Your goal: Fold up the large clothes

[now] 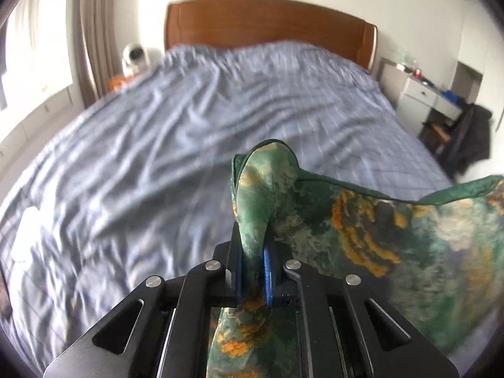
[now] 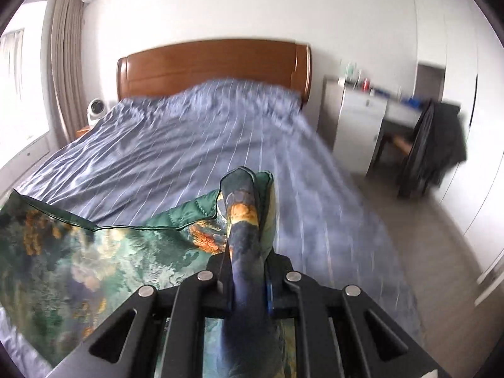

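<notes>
Bedroom, blue striped bedsheet (image 1: 157, 145): fold barely started.
We have the left gripper (image 1: 252, 271) and right gripper (image 2: 249, 280) pinching 2 corners of the green floral satin cloth (image 1: 393, 236); all folds remain.

A wide bed (image 1: 189, 119) with a brown wooden headboard (image 1: 267, 25) is covered by a wrinkled blue sheet (image 2: 195, 145) with thin pale stripes, and a small white object (image 1: 26, 230), too blurred to identify, lies near its left edge.
</notes>
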`<state>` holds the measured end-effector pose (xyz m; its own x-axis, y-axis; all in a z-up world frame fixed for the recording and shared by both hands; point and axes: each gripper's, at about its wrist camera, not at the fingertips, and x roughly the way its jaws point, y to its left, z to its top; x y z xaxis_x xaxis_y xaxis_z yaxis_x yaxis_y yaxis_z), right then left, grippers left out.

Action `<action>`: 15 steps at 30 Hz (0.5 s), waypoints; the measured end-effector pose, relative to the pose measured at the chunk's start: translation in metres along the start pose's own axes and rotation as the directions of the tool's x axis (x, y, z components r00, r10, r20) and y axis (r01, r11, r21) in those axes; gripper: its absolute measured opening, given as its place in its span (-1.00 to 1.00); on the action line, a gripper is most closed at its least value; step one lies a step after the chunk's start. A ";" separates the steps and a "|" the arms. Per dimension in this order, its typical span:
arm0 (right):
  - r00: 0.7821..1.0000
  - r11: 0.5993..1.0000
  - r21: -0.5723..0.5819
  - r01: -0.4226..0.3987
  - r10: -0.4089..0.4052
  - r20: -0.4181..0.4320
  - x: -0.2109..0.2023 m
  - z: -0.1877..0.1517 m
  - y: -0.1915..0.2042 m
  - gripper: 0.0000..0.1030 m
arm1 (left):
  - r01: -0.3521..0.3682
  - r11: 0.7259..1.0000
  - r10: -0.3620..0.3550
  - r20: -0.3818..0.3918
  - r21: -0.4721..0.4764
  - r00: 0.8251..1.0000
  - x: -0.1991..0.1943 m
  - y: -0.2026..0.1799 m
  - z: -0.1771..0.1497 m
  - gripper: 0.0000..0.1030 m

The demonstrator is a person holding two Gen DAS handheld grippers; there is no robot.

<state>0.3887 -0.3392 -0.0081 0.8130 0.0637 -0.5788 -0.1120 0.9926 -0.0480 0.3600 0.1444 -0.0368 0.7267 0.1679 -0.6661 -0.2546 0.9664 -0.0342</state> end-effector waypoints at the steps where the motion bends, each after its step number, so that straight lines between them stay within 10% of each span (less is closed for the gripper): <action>1: 1.000 1.000 -0.012 0.016 -0.016 0.010 0.005 0.001 0.002 -0.73 | -0.061 0.997 0.060 0.023 0.040 0.998 0.015 -0.008 -0.005 -0.84; 7: 0.985 0.995 -0.046 0.087 -0.093 -0.148 0.094 -0.051 0.010 -0.73 | -0.170 0.978 0.181 -0.091 0.118 0.979 0.105 -0.014 -0.070 -0.83; 15: 0.969 0.996 0.078 0.044 -0.023 -0.244 0.158 -0.109 0.008 -0.73 | -0.097 0.995 0.097 -0.086 0.007 0.992 0.121 0.003 -0.089 -0.77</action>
<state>0.4537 -0.3322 -0.1884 0.6511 0.0132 -0.7588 -0.0314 0.9995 -0.0095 0.3901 0.1508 -0.1835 0.6409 0.2433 -0.7280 -0.3193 0.9470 0.0353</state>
